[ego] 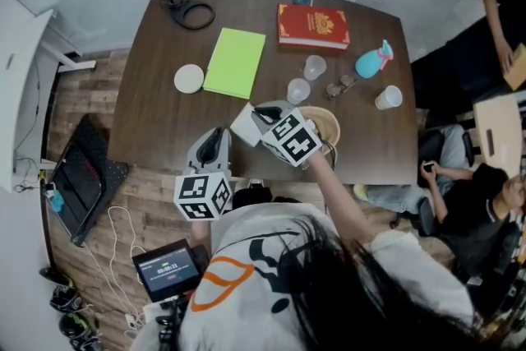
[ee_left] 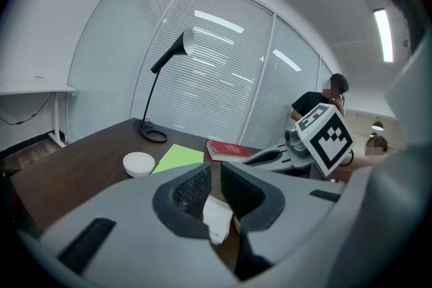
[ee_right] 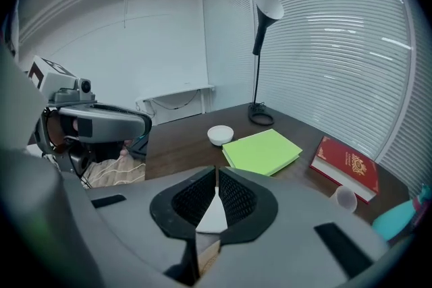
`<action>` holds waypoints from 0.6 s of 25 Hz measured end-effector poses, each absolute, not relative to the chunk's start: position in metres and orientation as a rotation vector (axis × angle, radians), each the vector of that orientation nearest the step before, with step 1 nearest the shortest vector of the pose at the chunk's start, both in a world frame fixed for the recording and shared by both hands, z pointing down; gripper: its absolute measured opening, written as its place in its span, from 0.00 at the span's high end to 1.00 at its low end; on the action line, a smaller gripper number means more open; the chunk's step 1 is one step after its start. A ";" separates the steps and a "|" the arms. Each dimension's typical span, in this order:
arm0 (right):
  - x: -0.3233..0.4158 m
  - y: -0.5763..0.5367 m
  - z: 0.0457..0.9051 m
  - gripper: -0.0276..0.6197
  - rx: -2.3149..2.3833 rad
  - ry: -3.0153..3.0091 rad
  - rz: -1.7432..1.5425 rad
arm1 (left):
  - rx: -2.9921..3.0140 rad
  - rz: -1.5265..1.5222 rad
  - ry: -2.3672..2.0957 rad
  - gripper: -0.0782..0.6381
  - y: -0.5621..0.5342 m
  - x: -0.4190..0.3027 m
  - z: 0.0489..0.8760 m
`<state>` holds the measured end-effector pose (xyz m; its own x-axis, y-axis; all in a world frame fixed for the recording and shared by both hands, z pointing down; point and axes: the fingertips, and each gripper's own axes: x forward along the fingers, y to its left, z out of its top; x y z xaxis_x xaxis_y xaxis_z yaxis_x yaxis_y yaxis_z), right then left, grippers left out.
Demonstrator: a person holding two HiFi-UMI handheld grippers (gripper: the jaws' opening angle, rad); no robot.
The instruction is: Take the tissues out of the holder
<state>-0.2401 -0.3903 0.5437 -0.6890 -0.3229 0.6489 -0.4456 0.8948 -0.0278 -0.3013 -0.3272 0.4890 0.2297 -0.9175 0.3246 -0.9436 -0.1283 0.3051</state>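
Observation:
In the head view a white tissue (ego: 243,126) hangs at the table's near edge, left of a round tan holder (ego: 327,121). My right gripper (ego: 261,113) is shut on this tissue. In the right gripper view a white wedge of tissue (ee_right: 214,216) is pinched in my right gripper (ee_right: 216,189). My left gripper (ego: 218,136) hovers just left of the tissue, apart from it. In the left gripper view the jaws of my left gripper (ee_left: 216,175) stand together with only a thin slit and hold nothing. The tissue (ee_left: 217,216) shows below them.
On the dark table (ego: 148,119) lie a green book (ego: 235,62), a red book (ego: 312,26), a white bowl (ego: 189,78), three plastic cups (ego: 314,66), a teal spray bottle (ego: 372,60) and a lamp base (ego: 187,8). People sit at the right (ego: 460,193).

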 end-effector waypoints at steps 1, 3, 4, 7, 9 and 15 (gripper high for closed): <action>-0.237 -0.391 0.542 0.93 0.569 -2.395 0.251 | 2.072 0.080 -1.704 0.83 -0.327 -0.299 0.489; -0.231 -0.391 0.537 0.93 0.607 -2.412 0.278 | 2.080 0.084 -1.696 0.83 -0.327 -0.295 0.489; -0.228 -0.391 0.535 0.93 0.622 -2.423 0.292 | 2.084 0.085 -1.691 0.83 -0.326 -0.292 0.489; -0.219 -0.386 0.527 0.93 0.656 -2.457 0.341 | 2.101 0.089 -1.669 0.83 -0.325 -0.282 0.487; -0.211 -0.383 0.522 0.94 0.677 -2.473 0.376 | 2.117 0.093 -1.651 0.83 -0.324 -0.272 0.485; -0.183 -0.373 0.515 0.94 0.744 -2.495 0.446 | 2.163 0.102 -1.607 0.83 -0.319 -0.243 0.480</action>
